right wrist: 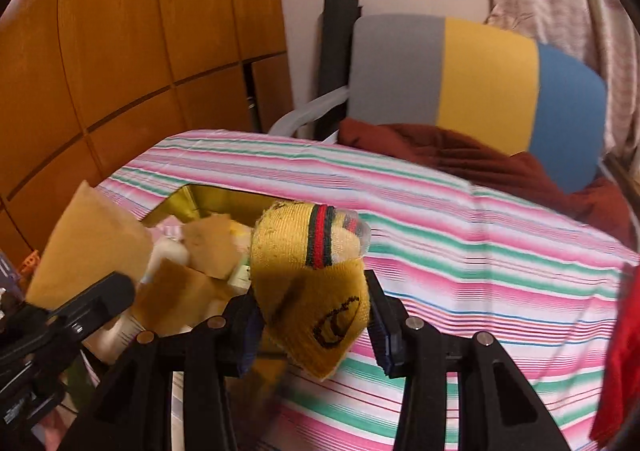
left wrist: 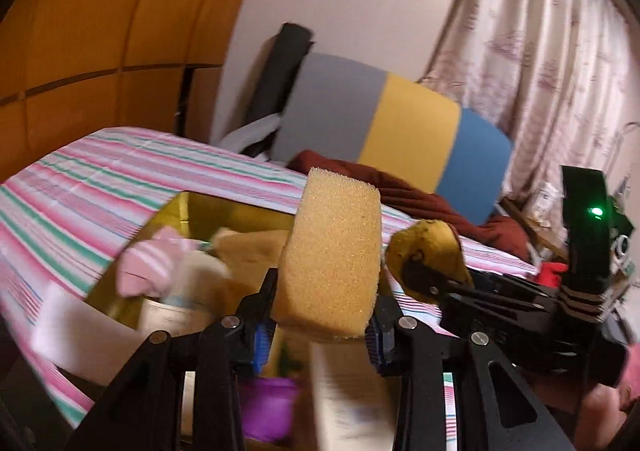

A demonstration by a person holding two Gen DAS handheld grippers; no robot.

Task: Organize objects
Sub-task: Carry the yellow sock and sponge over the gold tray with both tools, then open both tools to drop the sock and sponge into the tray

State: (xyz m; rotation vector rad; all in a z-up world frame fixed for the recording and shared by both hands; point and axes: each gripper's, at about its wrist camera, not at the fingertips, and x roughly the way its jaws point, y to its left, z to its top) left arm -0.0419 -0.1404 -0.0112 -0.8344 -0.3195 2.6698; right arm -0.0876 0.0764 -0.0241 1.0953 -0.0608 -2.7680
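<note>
Left wrist view: a sponge [left wrist: 332, 255] is clamped upright between the narrowly parted fingers of the left gripper [left wrist: 320, 335], above a gold box [left wrist: 224, 207] of odds and ends. A yellow sock [right wrist: 312, 291] is pinched in the right gripper [right wrist: 316, 323], over the striped bedsheet [right wrist: 480, 243]. Either soft item could be squeezed loose and dropped outside the box. A wooden wardrobe [right wrist: 120, 51], a curtain [left wrist: 540, 51] and a striped cushion [right wrist: 480, 83] are seen behind.

left claw [left wrist: 320, 321] clamped on sponge [left wrist: 334, 255], right claw [right wrist: 316, 325] clamped on sock [right wrist: 316, 283]
</note>
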